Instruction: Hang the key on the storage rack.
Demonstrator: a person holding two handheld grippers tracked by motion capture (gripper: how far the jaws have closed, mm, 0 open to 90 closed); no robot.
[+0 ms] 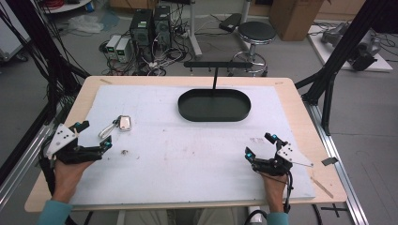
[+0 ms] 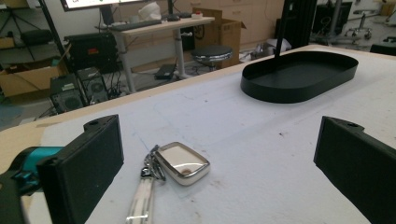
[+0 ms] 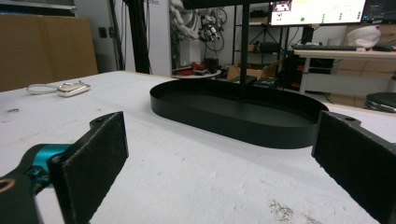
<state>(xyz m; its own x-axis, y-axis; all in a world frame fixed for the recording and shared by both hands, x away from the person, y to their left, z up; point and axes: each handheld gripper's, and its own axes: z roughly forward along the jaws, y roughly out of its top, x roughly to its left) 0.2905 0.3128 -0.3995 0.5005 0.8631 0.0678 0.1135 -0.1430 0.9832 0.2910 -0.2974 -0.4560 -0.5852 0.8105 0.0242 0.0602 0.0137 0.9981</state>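
Note:
A silver key fob (image 1: 124,123) with a pale strap (image 1: 109,129) lies on the white mat at the left. In the left gripper view the fob (image 2: 182,163) rests between and just beyond the jaws, nearer the left one. My left gripper (image 1: 95,134) is open, close beside the strap. A black oval tray (image 1: 214,105) with an upright T-shaped stand (image 1: 215,66) sits at the far middle; the tray (image 3: 236,116) is ahead in the right gripper view. My right gripper (image 1: 260,145) is open above the mat at the front right, holding nothing.
The white mat (image 1: 187,145) covers a wooden table (image 1: 305,117). A small dark speck (image 1: 125,152) lies near the left gripper. A black metal frame (image 1: 338,56) stands at the right; a stool (image 1: 256,33) and computers (image 1: 150,26) are on the floor beyond.

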